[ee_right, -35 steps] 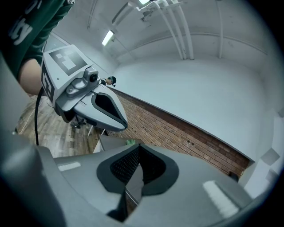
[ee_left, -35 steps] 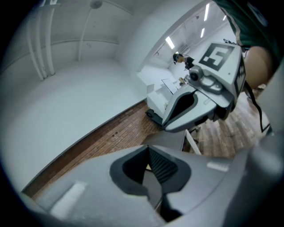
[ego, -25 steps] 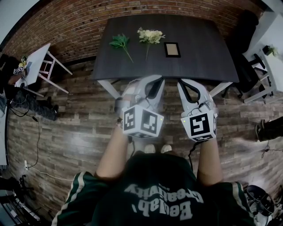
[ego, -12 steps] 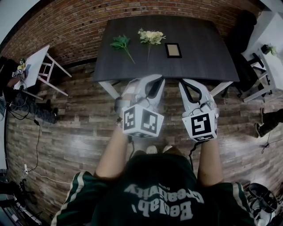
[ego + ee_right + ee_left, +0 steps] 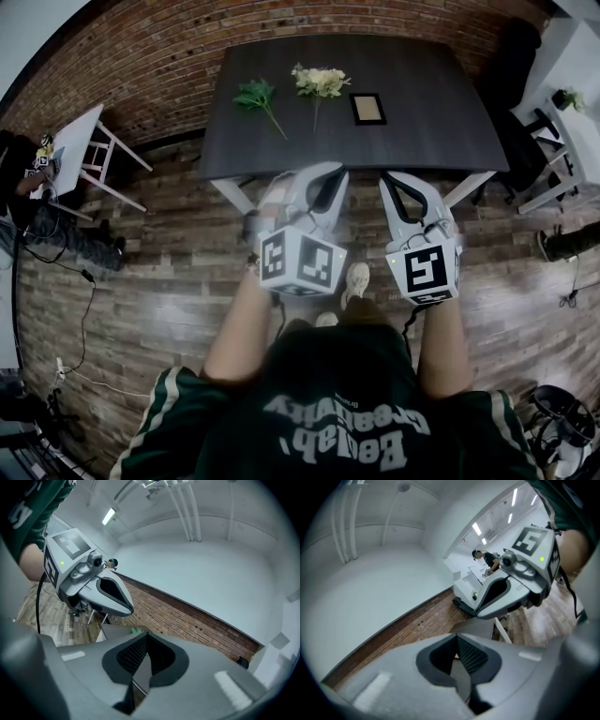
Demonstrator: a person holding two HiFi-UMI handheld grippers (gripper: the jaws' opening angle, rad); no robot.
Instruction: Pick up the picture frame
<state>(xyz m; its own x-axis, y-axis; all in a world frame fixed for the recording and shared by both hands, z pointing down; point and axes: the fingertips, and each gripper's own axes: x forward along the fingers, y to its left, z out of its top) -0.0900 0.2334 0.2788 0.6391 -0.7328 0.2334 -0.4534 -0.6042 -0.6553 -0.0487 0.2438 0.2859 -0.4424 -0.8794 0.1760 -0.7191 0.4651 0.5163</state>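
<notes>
Here the left gripper (image 5: 325,176) and right gripper (image 5: 394,184) hover before the table (image 5: 431,127), fingers (image 5: 471,656) together and empty, picture frame (image 5: 367,107) untouched.

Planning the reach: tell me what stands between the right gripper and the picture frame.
Nothing visible does. The right gripper, shut and empty, is short of the near edge of the table; its top from that edge to the picture frame is bare. The white flowers and green sprig lie left of the frame, off that line.
</notes>
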